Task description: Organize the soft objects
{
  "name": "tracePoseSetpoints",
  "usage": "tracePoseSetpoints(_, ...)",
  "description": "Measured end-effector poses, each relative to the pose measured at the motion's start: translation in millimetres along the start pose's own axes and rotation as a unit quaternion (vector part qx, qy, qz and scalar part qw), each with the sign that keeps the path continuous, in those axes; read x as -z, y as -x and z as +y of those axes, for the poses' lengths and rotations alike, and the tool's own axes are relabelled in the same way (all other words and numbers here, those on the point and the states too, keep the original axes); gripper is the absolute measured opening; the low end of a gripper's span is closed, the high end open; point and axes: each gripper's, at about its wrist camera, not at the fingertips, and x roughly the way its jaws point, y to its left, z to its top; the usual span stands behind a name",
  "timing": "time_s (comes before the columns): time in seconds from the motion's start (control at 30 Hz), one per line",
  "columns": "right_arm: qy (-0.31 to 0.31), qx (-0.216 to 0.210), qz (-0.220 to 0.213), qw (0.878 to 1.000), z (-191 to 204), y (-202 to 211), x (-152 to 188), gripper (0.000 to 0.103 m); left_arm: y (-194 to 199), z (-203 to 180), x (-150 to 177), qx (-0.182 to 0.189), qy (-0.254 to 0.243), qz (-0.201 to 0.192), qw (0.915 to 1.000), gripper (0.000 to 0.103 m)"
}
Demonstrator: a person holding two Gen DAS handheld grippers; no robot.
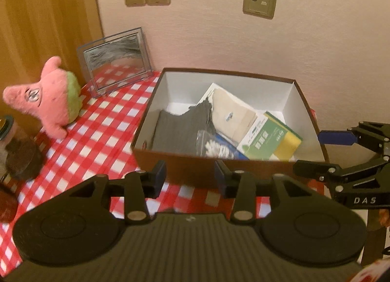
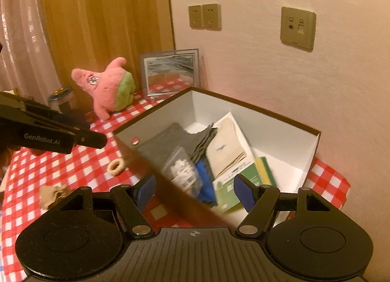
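Left wrist view: our left gripper (image 1: pixel 190 174) hangs with its jaws apart and nothing between them, just short of the near wall of the brown box (image 1: pixel 302 96), which stands on the checked counter (image 1: pixel 80 152). Inside the box we see a folded grey cloth (image 1: pixel 175 130), a beige cloth in a packet (image 1: pixel 231 113), a clear bag of small white pieces (image 1: pixel 212 146) and a green-and-yellow sponge pack (image 1: pixel 273 140). The pink star plush (image 1: pixel 48 101), the one large soft thing outside the box, stands far left on the counter, near a framed mirror (image 1: pixel 114 60). Our right gripper (image 1: pixel 341 152) enters at the right edge, jaws spread and empty. Right wrist view: the right gripper (image 2: pixel 193 190) straddles the near rim of the box (image 2: pixel 314 140), jaws wide, holding nothing. The plush (image 2: pixel 107 89) lies far left, well apart from both grippers. A small ring (image 2: pixel 115 166) and a crumpled beige scrap (image 2: pixel 52 195) lie on the counter (image 2: pixel 24 172) to the near left, and a dark jar (image 2: pixel 61 99) stands beside the plush. We judge the risks to be these: a reach leftward for the plush could knock the jar or the mirror, and a finger catching the rim could drag the light box.
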Motion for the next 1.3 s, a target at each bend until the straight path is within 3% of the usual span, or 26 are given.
tracePoseSetpoints(0.33,0.002,-0.032,0.014,0.999,43.4,25.6,27.9,0.071,51.1,16.8,59.1,-0.044,0.034,-0.001,0.9985,0.041)
tracePoseSetpoints(0.63,-0.009,-0.057,0.041,0.998,76.4,29.8,50.4,0.071,83.6,28.7,109.0,-0.049,0.065,0.019,0.9965,0.041)
tracePoseSetpoints(0.77,-0.006,-0.067,0.051,0.996,87.6,28.3,56.9,0.071,91.5,40.0,128.2,-0.064,0.088,0.034,0.9935,0.044)
tracePoseSetpoints(0.83,-0.007,-0.074,0.057,0.996,93.3,27.1,60.8,0.071,94.8,46.6,137.3,-0.073,0.095,0.042,0.9919,0.051)
tracePoseSetpoints(1.3,0.021,-0.095,0.095,0.991,122.1,-7.7,84.3,0.071,92.9,83.4,184.5,-0.102,0.154,0.070,0.9803,0.052)
